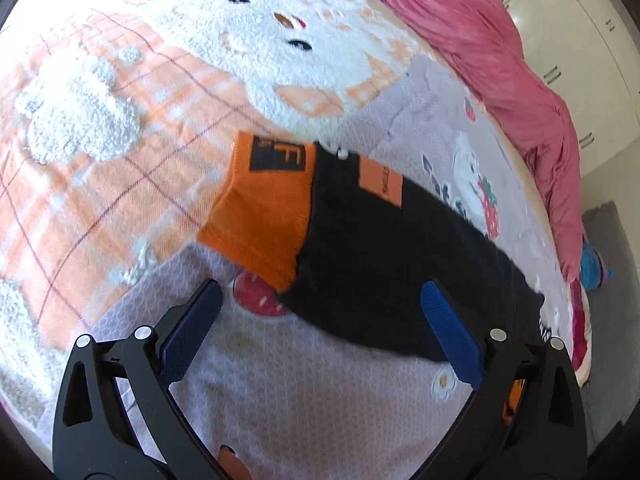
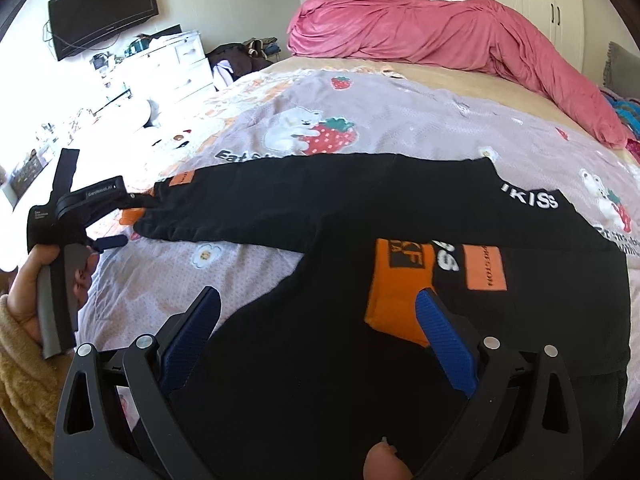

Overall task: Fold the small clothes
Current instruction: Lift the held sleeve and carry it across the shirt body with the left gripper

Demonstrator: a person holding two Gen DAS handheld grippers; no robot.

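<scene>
On a bed with a strawberry-print cover, black trousers lie spread. The released left tongs hover at an orange cuff; the right tongs, also spread, hang over the waist.

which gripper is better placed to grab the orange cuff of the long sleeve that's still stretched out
Probably left. The left gripper hangs open just short of the outstretched black sleeve's orange cuff. The right gripper is open over the black garment's body, far from that cuff.
</scene>
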